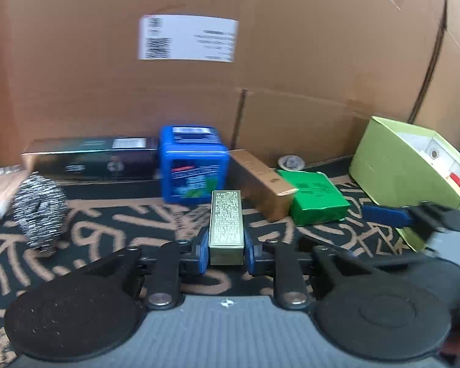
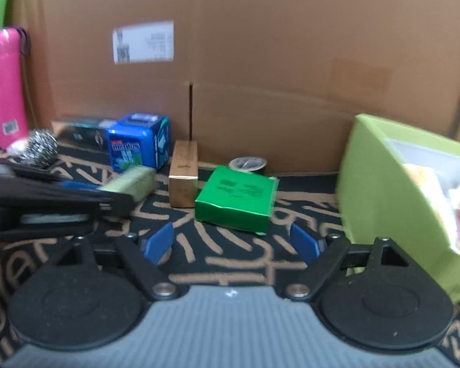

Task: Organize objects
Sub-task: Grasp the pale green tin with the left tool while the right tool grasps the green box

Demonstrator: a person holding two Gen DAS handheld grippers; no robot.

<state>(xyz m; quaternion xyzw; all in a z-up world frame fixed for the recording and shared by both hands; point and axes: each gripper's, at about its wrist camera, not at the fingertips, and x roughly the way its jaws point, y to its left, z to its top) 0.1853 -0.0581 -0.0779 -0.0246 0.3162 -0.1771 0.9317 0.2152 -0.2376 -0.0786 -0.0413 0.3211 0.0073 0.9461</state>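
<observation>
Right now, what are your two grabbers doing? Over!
Left gripper shut on small gold box. Right gripper open, empty, facing green box. Nothing blocking.

Only one word can be read: "mentos", in white letters on the front of the blue cube-shaped box [image 2: 138,142], which stands just left of the upright tan carton [image 2: 184,173]. The white shipping label [image 2: 143,41] on the cardboard wall above that blue box carries barcodes and lines of print, all too blurred to read. The dense small print on the gold box [image 1: 226,227] in front of the blue box cannot be made out either.
</observation>
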